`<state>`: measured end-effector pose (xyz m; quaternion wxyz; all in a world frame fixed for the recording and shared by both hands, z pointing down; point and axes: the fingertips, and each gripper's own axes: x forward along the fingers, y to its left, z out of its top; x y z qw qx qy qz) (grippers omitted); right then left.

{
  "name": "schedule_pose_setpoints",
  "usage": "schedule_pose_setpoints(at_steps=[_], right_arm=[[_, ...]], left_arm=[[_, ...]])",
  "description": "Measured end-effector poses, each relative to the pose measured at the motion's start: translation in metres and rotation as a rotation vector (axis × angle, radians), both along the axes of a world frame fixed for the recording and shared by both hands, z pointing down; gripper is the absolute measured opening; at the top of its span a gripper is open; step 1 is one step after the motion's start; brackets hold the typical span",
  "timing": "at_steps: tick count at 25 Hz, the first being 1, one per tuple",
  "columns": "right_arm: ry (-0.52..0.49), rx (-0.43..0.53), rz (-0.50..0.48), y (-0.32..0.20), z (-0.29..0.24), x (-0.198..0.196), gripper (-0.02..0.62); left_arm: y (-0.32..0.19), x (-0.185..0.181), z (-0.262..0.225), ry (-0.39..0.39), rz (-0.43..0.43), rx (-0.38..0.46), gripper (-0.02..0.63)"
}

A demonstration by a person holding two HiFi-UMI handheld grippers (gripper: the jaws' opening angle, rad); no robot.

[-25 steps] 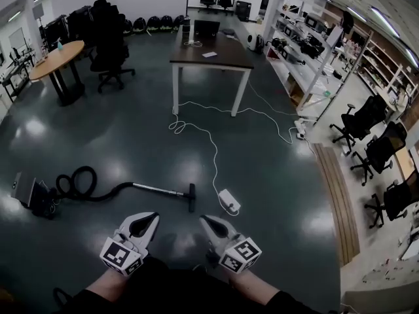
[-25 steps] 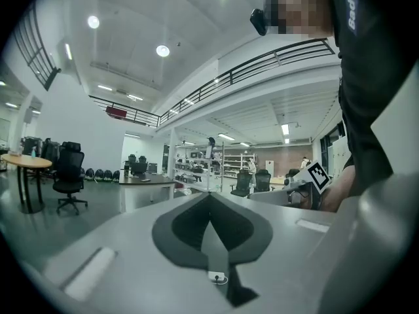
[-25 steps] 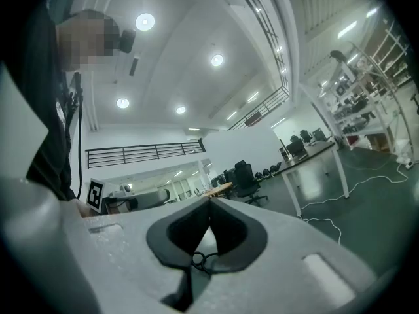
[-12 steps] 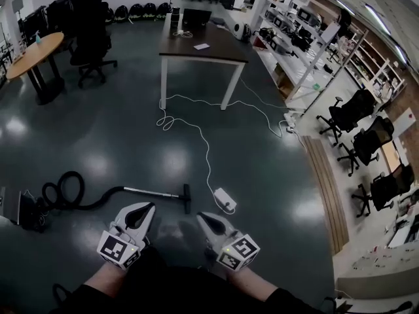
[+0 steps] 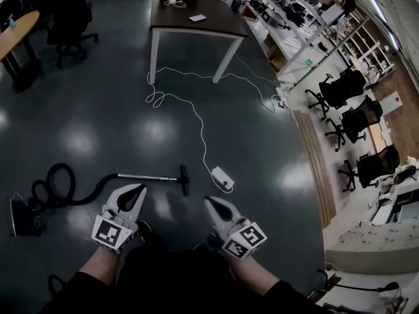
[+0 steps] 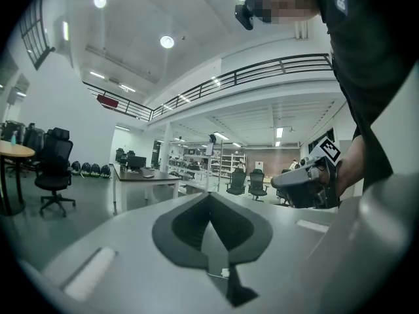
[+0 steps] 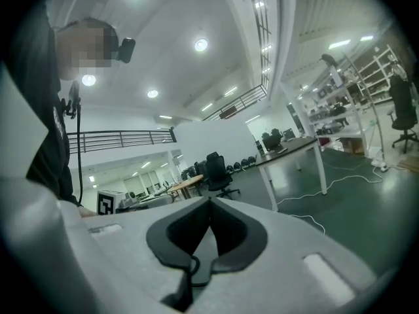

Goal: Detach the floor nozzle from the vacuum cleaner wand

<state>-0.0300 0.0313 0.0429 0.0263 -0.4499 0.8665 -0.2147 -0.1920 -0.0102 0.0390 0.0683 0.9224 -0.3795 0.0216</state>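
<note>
The vacuum cleaner lies on the dark floor in the head view: its body (image 5: pixel 23 214) at the far left, a coiled black hose (image 5: pixel 55 180), then a thin metal wand (image 5: pixel 147 177) ending in the black floor nozzle (image 5: pixel 184 180). The nozzle is attached to the wand. My left gripper (image 5: pixel 137 190) is shut and empty, hanging just below the wand. My right gripper (image 5: pixel 211 201) is also shut and empty, slightly below and right of the nozzle. Both gripper views look level across the room; the left gripper (image 6: pixel 209 193) and right gripper (image 7: pixel 211 200) show jaws pressed together, and no vacuum.
A white power strip (image 5: pixel 221 177) lies just right of the nozzle, its white cable (image 5: pixel 196 120) running back to a dark-topped table (image 5: pixel 196 15). Office chairs (image 5: pixel 340 90) and shelving stand along the right; a round wooden table (image 5: pixel 16 31) at far left.
The vacuum, nozzle and power strip have drawn closer to me and my grippers. Both grippers stayed shut.
</note>
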Motion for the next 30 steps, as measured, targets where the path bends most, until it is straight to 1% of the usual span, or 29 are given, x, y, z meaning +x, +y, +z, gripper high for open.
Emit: schedule_pose_setpoints(at_steps=[5,10,13,16,19,21,24,28,30], right_arm=[[0.004,-0.012,0.035,-0.020,0.017,0.009,0.002],[-0.016,-0.017,0.020,-0.042,0.045,0.040,0.002],[-0.007,-0.019,-0.004,-0.057,0.065,0.059,0.002],[0.003,-0.014,-0.021,-0.079,0.095,0.071,0.003],[-0.004,-0.033,-0.018,-0.096,0.118,0.083,0.003],[-0.005,-0.038,-0.021,-0.106,0.135,0.083,0.003],[-0.004,-0.041,-0.032,-0.116,0.178,0.075,0.003],[-0.013,-0.061,-0.044,-0.126,0.250,0.067,0.003],[-0.020,-0.064,-0.044,-0.133,0.284,0.068,0.003]], left_arm=[[-0.018,0.002,0.026,-0.001,0.007,-0.031,0.002],[-0.033,0.034,0.050,-0.014,0.000,-0.035,0.002],[-0.043,0.053,0.067,-0.041,-0.005,-0.040,0.002],[-0.056,0.064,0.100,-0.070,-0.001,-0.054,0.002],[-0.068,0.080,0.119,-0.087,0.017,-0.055,0.002],[-0.077,0.088,0.136,-0.099,0.033,-0.065,0.002],[-0.087,0.090,0.182,-0.119,0.047,-0.076,0.002],[-0.099,0.087,0.261,-0.141,0.041,-0.103,0.002],[-0.107,0.088,0.299,-0.160,0.053,-0.104,0.002]])
